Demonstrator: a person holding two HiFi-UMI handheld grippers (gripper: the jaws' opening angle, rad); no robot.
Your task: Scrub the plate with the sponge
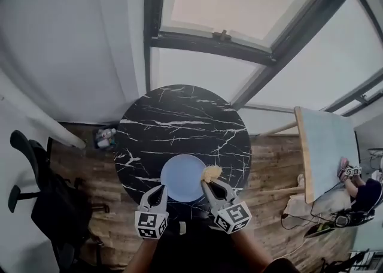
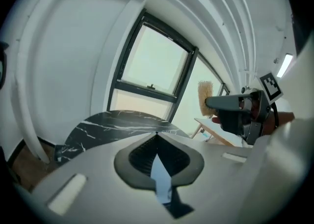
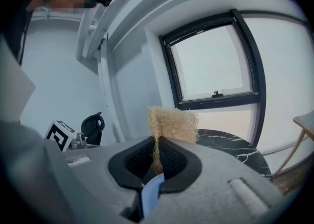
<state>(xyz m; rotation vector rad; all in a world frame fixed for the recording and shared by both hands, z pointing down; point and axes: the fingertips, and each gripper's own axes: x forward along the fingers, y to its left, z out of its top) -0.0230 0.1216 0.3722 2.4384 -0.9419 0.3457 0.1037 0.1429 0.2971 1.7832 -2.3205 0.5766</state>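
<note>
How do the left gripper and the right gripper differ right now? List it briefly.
The right gripper is shut on the tan sponge; the left gripper is shut on nothing. In the head view the left gripper sits at the near-left rim of the blue plate, the right gripper at its right rim. Both have their jaws closed.
</note>
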